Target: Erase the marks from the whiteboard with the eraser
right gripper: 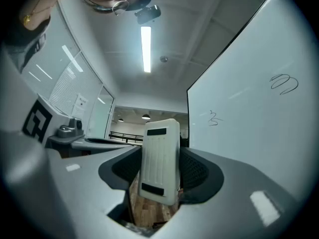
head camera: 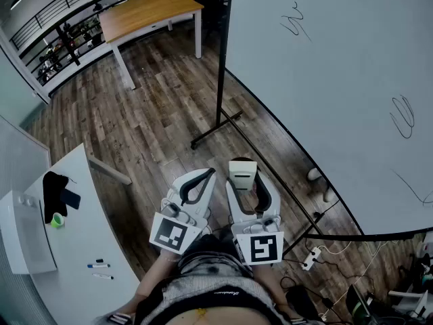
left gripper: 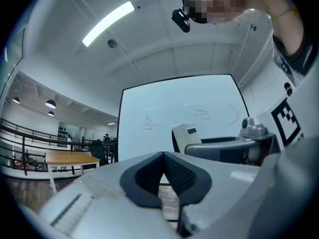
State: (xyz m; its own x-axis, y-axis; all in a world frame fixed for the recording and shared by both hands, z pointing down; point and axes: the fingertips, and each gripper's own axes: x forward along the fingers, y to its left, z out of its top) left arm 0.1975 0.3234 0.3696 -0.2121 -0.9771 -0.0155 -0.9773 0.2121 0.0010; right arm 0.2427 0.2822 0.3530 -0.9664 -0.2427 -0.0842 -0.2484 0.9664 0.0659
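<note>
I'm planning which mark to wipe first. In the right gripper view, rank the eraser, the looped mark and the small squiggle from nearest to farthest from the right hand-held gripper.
1. Eraser: clamped in the right hand-held gripper, between its jaws.
2. Looped mark: on the whiteboard, upper right.
3. Small squiggle: farther along the whiteboard, near its far edge.

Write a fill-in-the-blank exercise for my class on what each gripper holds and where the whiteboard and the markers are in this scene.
1. The right gripper is shut on the white ____.
2. The left gripper is shut and holds ____.
3. The whiteboard stands on the person's ____ side.
4. The markers lie on the ____ table, not on the wooden table.
Missing words: eraser; nothing; right; white.
</note>
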